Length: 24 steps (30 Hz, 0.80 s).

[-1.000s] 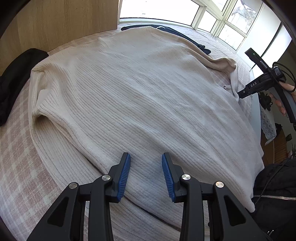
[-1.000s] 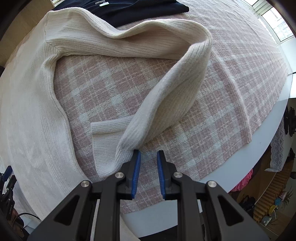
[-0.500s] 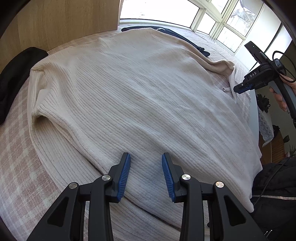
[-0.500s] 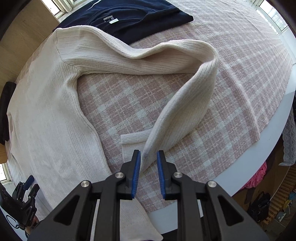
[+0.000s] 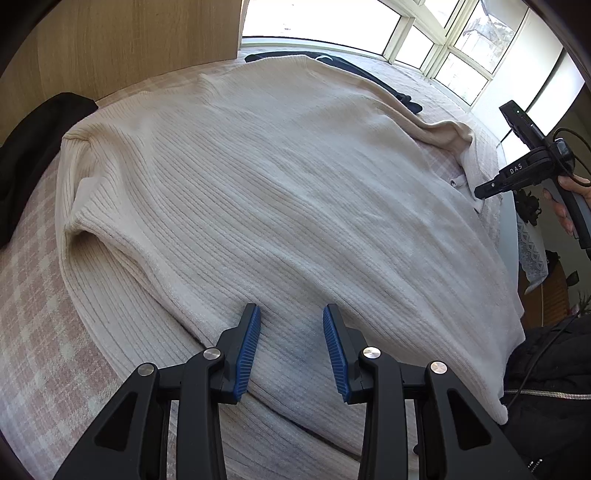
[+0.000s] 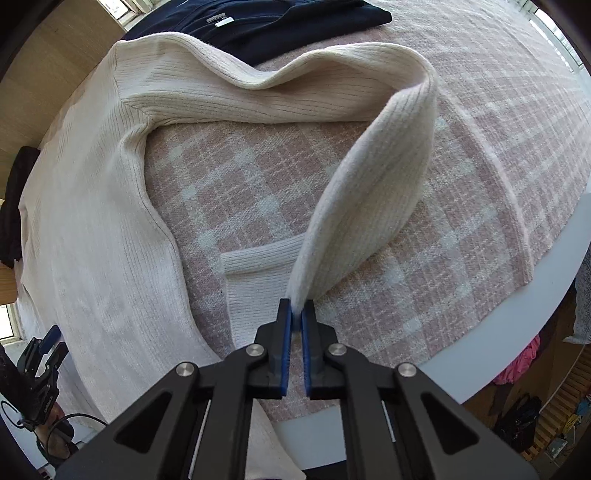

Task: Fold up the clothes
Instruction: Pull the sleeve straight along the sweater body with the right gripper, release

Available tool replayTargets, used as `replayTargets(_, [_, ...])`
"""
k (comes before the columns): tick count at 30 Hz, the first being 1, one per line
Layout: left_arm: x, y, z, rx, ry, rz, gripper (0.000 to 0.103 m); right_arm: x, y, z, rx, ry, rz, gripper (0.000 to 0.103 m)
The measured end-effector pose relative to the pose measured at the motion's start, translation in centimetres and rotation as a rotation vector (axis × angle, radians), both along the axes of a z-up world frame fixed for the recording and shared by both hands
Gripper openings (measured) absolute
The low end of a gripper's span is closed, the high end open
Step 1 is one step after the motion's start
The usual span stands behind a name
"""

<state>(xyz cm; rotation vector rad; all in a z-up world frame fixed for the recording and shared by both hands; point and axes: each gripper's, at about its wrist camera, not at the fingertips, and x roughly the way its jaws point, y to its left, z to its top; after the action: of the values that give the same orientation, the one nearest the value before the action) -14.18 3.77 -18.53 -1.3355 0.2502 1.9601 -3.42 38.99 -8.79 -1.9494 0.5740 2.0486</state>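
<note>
A big cream sweater (image 5: 280,206) is spread flat across the middle of the pink checked bed (image 6: 498,122). Its sleeve (image 6: 373,199) has just been pinched shut in the right tool (image 6: 296,318); the left tool (image 5: 291,350) is held half open over the hem, holding nothing. The sleeve should be lifted slowly and laid flat over the sweater's body.

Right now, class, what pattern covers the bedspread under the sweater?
Pink-and-white plaid bedspread, clearest in the right wrist view.

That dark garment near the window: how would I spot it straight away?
Find the big cream sweater spread over the pink checked cloth. Just beyond its shoulder lies the navy garment, flat. It is the only dark blue piece, with a small white label at its neck.
</note>
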Motion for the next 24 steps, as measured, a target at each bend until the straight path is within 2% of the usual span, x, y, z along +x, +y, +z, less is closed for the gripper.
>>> replayTargets(10, [-0.3,0.6,0.0,-0.044,-0.008,0.011,0.034,6.8,4.6,6.8,0.064,0.045,0.069,0.004])
replayTargets(14, [0.1,1.4,0.5,-0.101,0.015,0.029,0.034,6.0,13.1,5.6,0.021,0.05,0.108,0.004])
replayTargets(16, [0.4,2.0,1.2,-0.112,0.03,0.033,0.034,4.9,13.2,4.4,0.016,0.056,0.108,0.004])
replayTargets(18, [0.9,2.6,1.9,-0.123,0.051,0.046,0.034,4.8,14.8,4.4,0.018,0.064,0.105,0.004])
replayTargets(23, [2.0,4.3,3.0,-0.148,0.074,0.113,0.034,5.8,20.8,3.6,-0.289,0.107,0.051,0.004])
replayTargets(24, [2.3,4.7,3.2,-0.156,0.079,0.132,0.034,6.0,22.0,3.3,-0.377,0.12,0.041,0.004])
